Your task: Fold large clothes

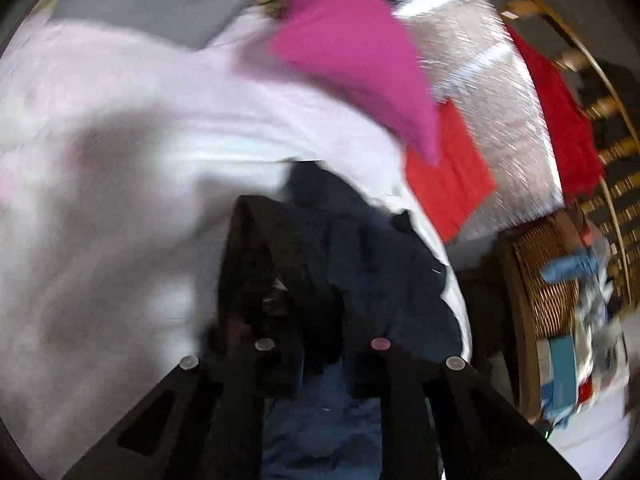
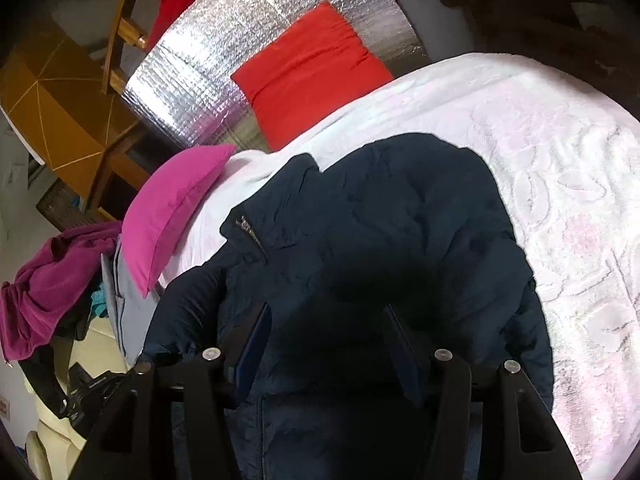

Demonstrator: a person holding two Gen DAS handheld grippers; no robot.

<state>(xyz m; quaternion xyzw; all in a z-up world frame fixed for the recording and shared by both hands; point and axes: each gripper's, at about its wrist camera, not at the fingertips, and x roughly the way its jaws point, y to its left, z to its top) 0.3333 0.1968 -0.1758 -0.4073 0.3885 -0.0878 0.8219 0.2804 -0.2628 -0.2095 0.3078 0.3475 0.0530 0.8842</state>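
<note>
From the left wrist the view is blurred: a dark navy jacket (image 1: 384, 264) lies bunched on the pale bed (image 1: 120, 140), and the left claw (image 1: 288, 240) is clamped tight on its fabric. From the right wrist the jacket (image 2: 380, 220) looks puffy and quilted, zip showing, heaped on the bed (image 2: 560, 160) beside a pink pillow (image 2: 172, 208); the right claw (image 2: 326, 344) stands parted over it, gripping nothing.

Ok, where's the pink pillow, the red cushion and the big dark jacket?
pink pillow (image 2: 172, 208), right wrist view, middle of its face.
red cushion (image 2: 312, 68), right wrist view, its centre.
dark blue jacket (image 2: 400, 224), right wrist view, quilted body.
</note>
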